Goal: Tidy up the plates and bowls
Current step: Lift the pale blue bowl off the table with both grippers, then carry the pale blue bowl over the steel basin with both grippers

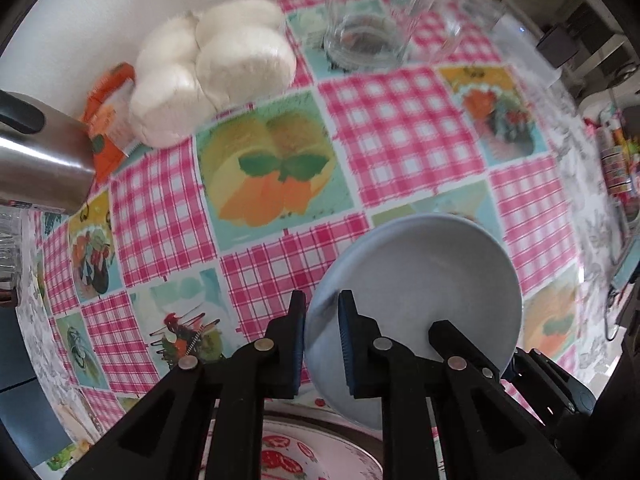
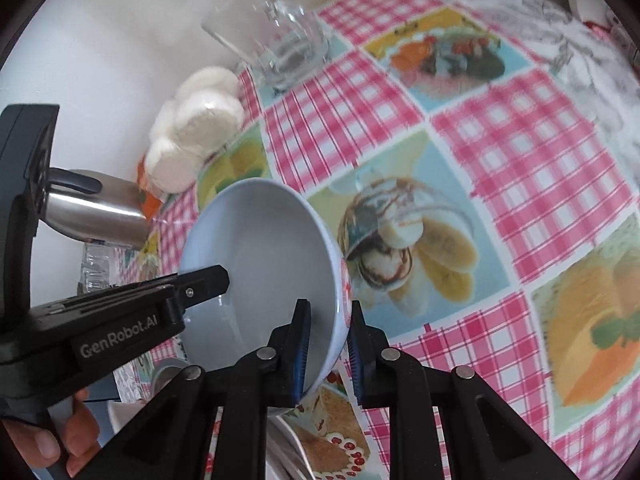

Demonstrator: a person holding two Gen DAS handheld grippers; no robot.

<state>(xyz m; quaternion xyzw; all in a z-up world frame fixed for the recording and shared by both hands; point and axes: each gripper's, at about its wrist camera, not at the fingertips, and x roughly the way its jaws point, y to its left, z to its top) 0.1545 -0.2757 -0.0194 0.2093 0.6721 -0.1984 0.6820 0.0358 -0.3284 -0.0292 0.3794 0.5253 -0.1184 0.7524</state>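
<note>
Bowl: a pale blue bowl (image 1: 420, 280) (image 2: 260, 264), tilted and held above the checked tablecloth (image 1: 380, 120) (image 2: 520, 160) — both grippers pinch its rim on opposite sides.
Left gripper: the left gripper (image 1: 322, 344) is closed on the bowl's rim, one pad outside the wall and one inside; in the right wrist view its black body comes in from the left, with a finger reaching over the rim.
Right gripper: the right gripper (image 2: 329, 354) is clamped on the near rim of the bowl, one blue pad inside and one outside.
Hand: a person's hand (image 2: 60, 436) grips the handle of the left gripper at the lower left of the right wrist view.
Plate: a plate with a strawberry pattern (image 1: 288, 460) lies below the bowl at the bottom edge — only part of it shows.
Glasses: clear drinking glasses (image 1: 364, 20) (image 2: 280, 48) stand at the far side of the table, near the wall.
Bread rolls: a bag of white rolls (image 1: 212, 64) (image 2: 196, 128) lies against the wall.
Kettle: a steel kettle (image 1: 40, 160) (image 2: 100, 208) stands left of the rolls, with an orange packet (image 1: 108, 120) between them.
</note>
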